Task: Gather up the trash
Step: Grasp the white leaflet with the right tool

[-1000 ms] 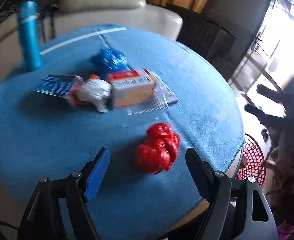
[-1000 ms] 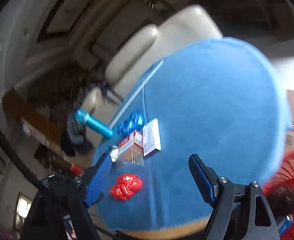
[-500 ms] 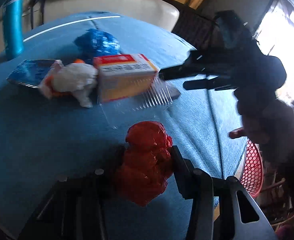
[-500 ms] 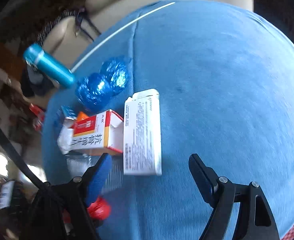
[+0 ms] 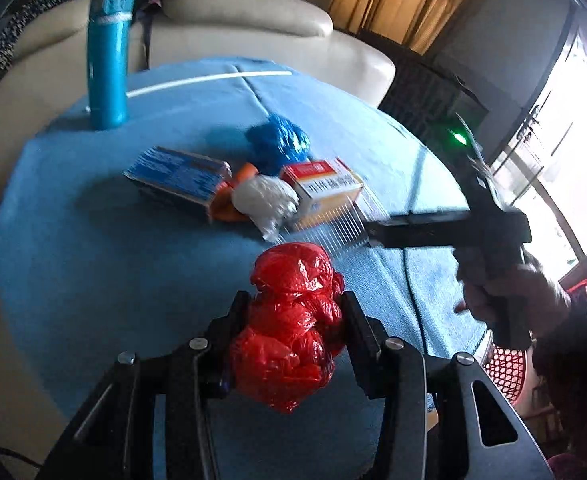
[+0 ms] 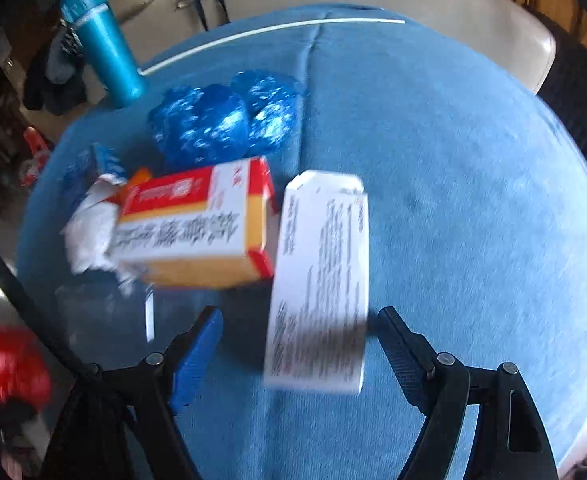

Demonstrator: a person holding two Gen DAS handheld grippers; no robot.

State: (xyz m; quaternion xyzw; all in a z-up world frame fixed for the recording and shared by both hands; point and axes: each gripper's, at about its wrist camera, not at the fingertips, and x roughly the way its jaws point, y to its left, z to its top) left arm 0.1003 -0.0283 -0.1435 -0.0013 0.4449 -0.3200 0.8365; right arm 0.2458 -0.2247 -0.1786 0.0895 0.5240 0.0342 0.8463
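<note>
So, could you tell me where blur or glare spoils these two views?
Left wrist view: the window is blown out white and the right gripper is smeared, but the red bag is sharp. Right wrist view: the white box and red-and-yellow box are motion-blurred.

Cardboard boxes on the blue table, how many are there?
3: a white box between the right gripper's fingers, a red-and-yellow box beside it, a blue box further left. Others may be hidden.

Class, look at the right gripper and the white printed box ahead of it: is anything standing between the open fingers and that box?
Nothing visible does. The right gripper is open, and the white printed box already reaches between its fingers; the red-and-yellow box lies beside it, to the left.
</note>
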